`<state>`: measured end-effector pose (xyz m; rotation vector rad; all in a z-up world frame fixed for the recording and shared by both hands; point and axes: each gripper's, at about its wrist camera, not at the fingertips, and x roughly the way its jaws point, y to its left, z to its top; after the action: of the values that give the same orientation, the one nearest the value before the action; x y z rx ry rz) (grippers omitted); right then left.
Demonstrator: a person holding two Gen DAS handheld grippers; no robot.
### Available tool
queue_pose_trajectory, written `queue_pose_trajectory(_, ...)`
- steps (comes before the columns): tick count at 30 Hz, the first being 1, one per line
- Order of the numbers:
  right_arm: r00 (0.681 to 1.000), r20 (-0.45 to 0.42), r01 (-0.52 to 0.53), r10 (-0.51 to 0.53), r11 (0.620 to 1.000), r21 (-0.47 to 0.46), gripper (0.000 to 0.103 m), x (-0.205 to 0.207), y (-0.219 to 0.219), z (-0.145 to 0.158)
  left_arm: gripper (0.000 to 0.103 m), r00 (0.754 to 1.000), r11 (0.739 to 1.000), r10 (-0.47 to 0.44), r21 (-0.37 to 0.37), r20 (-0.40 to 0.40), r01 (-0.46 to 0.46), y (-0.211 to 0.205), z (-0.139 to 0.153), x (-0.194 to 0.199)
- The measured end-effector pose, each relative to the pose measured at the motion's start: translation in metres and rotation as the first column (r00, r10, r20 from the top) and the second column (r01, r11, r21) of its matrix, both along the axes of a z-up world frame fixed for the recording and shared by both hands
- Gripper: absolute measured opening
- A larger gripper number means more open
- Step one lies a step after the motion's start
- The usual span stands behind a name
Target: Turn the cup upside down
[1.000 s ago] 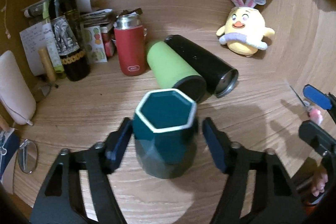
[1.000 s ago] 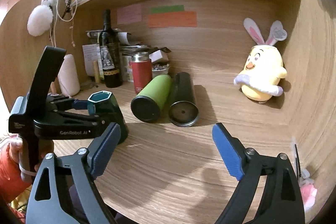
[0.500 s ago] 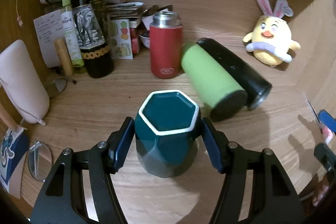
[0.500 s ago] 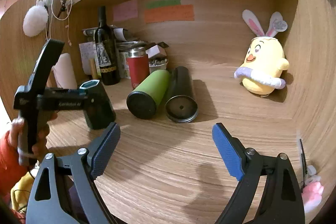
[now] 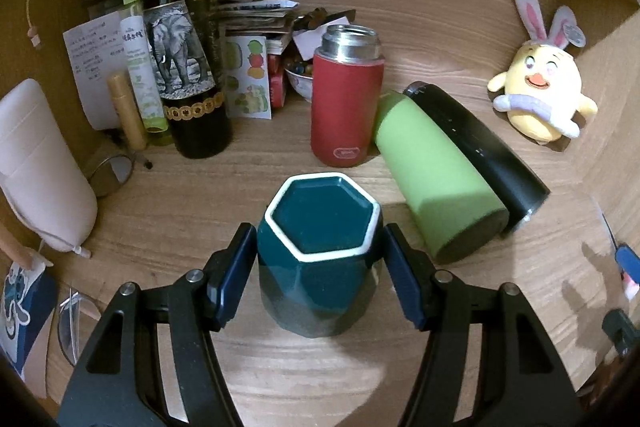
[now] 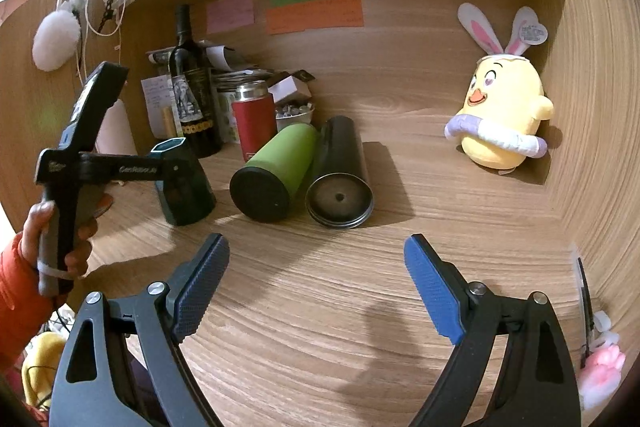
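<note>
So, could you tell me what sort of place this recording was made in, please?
Probably a home desk nook under a shelf: a wood-grain desk cluttered with a wine bottle, a red thermos, a chick plush toy and sticky notes.

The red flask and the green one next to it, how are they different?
The red flask stands upright, while the green flask lies on its side on the wooden desk. The red flask shows a bare metal neck with an open mouth on top; the green flask shows a dark, flat end toward the camera. The green flask lies against a black flask. Both are plain cylinders with matte coloured bodies.
</note>
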<state>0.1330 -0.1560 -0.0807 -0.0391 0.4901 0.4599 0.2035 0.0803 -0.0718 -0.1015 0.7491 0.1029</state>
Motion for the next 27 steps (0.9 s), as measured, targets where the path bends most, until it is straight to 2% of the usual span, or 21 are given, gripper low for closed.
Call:
queue_pose_trajectory(12,1.0,0.006,-0.002,0.002,1.0,-0.016,0.088,0.0,0.003,0.001,0.063,0.998,0.998,0.056,0.0,-0.013,-0.056,0.015,0.0,0.033)
queue_pose_trajectory(20,1.0,0.004,-0.003,0.003,1.0,-0.021,0.088,0.001,0.003,0.003,0.063,1.0,0.999,0.029,0.043,-0.006,-0.029,0.008,0.003,0.024)
queue_pose_trajectory(27,0.999,0.031,-0.013,0.013,0.999,-0.029,0.088,-0.005,0.009,0.012,0.063,0.99,0.99,-0.048,0.135,0.134,0.03,-0.014,0.041,-0.03)
